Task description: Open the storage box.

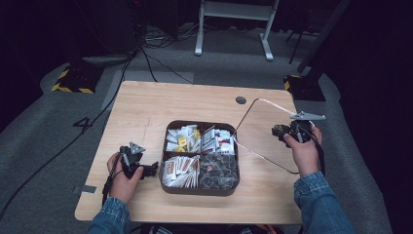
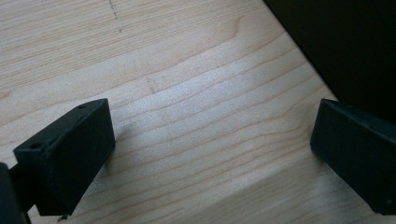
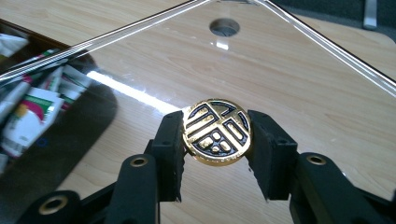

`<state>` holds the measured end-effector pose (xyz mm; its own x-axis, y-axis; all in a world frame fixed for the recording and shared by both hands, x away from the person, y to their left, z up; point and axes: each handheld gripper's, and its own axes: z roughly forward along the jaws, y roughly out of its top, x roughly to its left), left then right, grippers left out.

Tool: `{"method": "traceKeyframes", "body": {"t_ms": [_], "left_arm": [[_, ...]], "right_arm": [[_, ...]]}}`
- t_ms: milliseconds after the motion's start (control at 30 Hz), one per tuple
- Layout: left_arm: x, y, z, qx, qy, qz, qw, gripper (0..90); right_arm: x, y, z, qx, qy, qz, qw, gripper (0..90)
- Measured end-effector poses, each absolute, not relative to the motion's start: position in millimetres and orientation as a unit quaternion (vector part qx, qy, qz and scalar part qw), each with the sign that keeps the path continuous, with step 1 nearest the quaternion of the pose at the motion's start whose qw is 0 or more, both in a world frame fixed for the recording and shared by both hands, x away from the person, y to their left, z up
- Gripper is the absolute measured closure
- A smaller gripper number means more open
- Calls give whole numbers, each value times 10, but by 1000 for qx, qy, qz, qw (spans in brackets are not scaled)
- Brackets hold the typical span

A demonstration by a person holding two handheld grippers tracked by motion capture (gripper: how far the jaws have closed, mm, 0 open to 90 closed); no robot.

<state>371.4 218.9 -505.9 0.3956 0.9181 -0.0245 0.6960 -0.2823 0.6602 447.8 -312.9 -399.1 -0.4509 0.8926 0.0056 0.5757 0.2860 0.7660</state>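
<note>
overhead, the wooden table (image 1: 146,107) carries a dark brown tray (image 1: 199,190) with four compartments: the two far ones hold mixed white, yellow and red sachets (image 1: 182,139), the near left one holds brown-and-white packets (image 1: 179,171), and the near right one holds dark wrapped pieces (image 1: 219,170). a clear glass lid (image 1: 265,134), square with rounded corners, is lifted and tilted to the right of the tray, its near-left edge close to the tray's right rim. the right gripper (image 1: 282,132) is held up in the right hand (image 1: 304,151) over the table's right side, at the lid's right edge, and grasps the lid's round knob. the left gripper (image 1: 148,169) rests low on the table in the left hand (image 1: 124,180), just beside the tray's left wall. next, in the left gripper view, the two black jaws stand wide apart with bare table (image 2: 196,112) between them and nothing held; the tray's dark wall (image 2: 345,51) rises at the upper right. last, in the right gripper view, the right gripper (image 3: 216,140) has its jaws closed on either side of the knob (image 3: 217,132), a gold and black disc with a raised pattern, both pads pressing its rim. the glass lid (image 3: 299,84) spreads out beyond it, the table's cable hole (image 3: 224,27) shows through it, and sachets (image 3: 28,116) lie at the left.
</note>
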Motion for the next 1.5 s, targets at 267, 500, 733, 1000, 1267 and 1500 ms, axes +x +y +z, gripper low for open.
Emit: {"method": "traceKeyframes", "body": {"t_ms": [267,500,733,1000,1267,1500], "left_arm": [[3717,2187,-5059,779,518,184,301,0],[3719,2185,-5060,779,517,184,302,0],[3721,2185,-5060,780,517,185,302,0],[3720,2184,-5060,779,517,184,302,0],[3728,2173,-5059,779,518,185,301,0],[3728,2172,-5060,779,517,185,301,0]], "right_arm": [[4570,-3264,-4197,498,768,336,224,590],[4662,-3326,-4451,522,765,315,207,590],[4704,-3350,-4583,531,764,304,204,589],[4709,-3349,-4665,533,767,297,200,589],[4707,-3344,-4735,536,770,288,194,588],[4709,-3343,-4778,535,771,286,193,587]]}}
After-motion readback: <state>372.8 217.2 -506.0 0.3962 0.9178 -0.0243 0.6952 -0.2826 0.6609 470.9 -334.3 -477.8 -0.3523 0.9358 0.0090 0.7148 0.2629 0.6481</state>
